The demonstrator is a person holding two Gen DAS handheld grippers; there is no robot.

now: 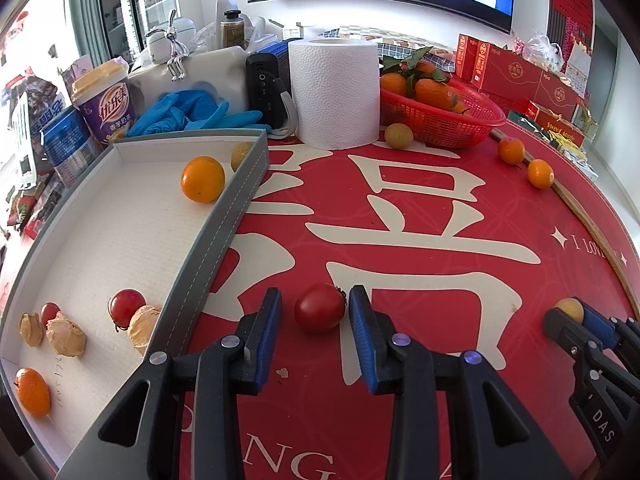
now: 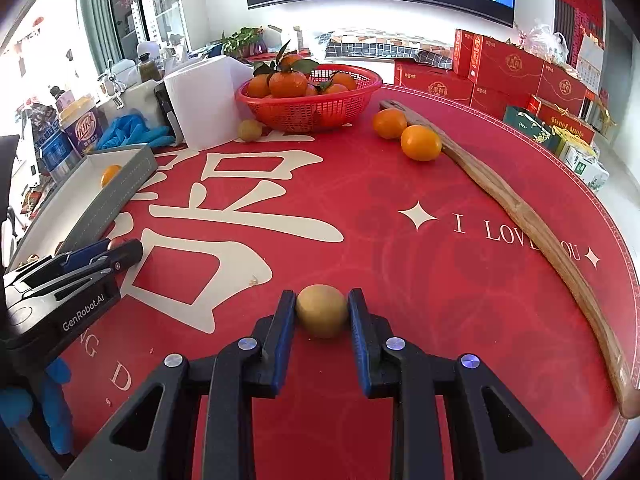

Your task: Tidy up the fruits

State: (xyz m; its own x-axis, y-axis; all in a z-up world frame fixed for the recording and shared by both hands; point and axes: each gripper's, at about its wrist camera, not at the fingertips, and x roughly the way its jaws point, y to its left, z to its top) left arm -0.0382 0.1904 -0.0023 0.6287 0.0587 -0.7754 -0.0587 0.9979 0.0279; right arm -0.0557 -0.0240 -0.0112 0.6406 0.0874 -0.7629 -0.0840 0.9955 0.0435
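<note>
**Tomato between the left fingers, yellow fruit pinched by the right**

Left wrist view: the left gripper (image 1: 316,312) is spread over the red tablecloth (image 1: 440,240), and a cherry tomato (image 1: 320,308) sits on the cloth between its blue pads (image 1: 269,320), with a gap on each side. Just to the left lies the grey tray (image 1: 224,220), holding an orange (image 1: 203,179), two more cherry tomatoes (image 1: 127,307), husked fruits (image 1: 66,337) and another orange (image 1: 33,392). At the far right the right gripper (image 1: 572,314) shows with a yellow fruit (image 1: 570,309) at its tip.

Right wrist view: the right gripper (image 2: 322,316) is closed on the yellow fruit (image 2: 322,316), both pads touching its sides, low over the cloth. Well beyond it two oranges (image 2: 420,143) lie against a wooden stick (image 2: 520,216), near a red basket (image 2: 308,110) of tangerines. The left gripper (image 2: 120,250) lies at the left edge, beside the tray (image 2: 116,196).
</note>
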